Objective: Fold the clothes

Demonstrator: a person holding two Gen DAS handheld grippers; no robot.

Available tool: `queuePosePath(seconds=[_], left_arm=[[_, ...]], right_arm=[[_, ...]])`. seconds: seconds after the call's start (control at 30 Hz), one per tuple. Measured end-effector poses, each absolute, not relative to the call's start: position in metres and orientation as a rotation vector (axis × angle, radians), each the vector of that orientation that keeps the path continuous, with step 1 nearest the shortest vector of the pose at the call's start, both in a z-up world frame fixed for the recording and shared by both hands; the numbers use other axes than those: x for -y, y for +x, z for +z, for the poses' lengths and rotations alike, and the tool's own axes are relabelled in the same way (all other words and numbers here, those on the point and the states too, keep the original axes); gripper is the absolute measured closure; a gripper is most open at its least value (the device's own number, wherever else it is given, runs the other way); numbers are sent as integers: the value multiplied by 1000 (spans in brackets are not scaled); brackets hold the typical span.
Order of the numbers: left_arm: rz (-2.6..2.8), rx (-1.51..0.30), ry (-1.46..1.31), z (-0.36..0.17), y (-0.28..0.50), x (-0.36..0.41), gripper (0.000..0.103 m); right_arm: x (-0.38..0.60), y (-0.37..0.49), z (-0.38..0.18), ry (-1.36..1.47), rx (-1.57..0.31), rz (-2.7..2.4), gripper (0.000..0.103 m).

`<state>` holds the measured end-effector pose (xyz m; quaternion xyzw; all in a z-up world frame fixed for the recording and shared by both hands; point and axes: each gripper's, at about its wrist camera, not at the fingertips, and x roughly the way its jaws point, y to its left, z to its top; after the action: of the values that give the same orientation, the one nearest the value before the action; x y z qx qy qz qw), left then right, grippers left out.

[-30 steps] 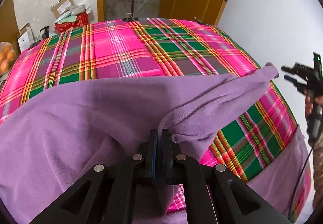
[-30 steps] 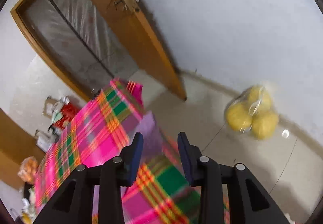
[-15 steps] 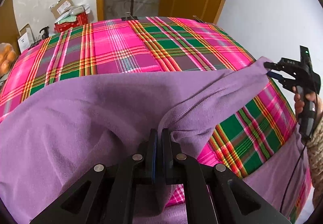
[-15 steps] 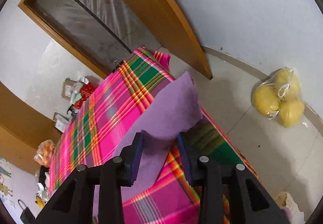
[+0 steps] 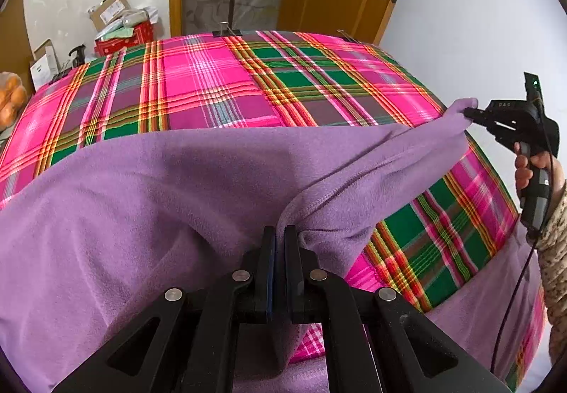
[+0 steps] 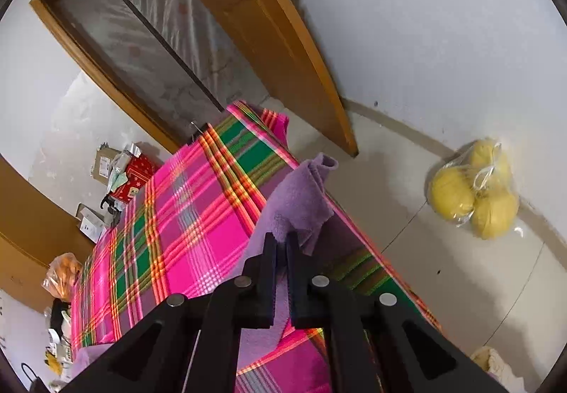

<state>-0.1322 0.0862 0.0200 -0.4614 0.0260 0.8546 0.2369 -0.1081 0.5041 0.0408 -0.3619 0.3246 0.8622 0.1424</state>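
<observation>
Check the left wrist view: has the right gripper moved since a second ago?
Yes. The right gripper has moved left, from off the plaid cloth's right edge onto the purple garment's corner, now shut on it.

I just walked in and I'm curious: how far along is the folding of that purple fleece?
Early days. Done: both tongs have a grip. The left tongs are shut on a seam of the purple fleece, the right tongs on its far corner. In hand: that edge is raised off the plaid cloth, stretched between them. Left: no neat fold shows yet, and part still hangs over the table's near side.
</observation>
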Motion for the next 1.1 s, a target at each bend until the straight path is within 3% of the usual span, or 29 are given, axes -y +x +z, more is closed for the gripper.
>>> queuePosePath(seconds=[0.4, 0.87, 1.1], left_arm=[[2208, -176, -1116, 47, -61, -101, 99], [2132, -267, -1206, 24, -55, -122, 98], [2105, -248, -1214, 28, -51, -122, 98]], right_arm=[[-535, -57, 76, -974, -944, 2463, 98], [-587, -4, 17, -1001, -1008, 2197, 102], [-560, -1, 36, -934, -929, 2371, 101]])
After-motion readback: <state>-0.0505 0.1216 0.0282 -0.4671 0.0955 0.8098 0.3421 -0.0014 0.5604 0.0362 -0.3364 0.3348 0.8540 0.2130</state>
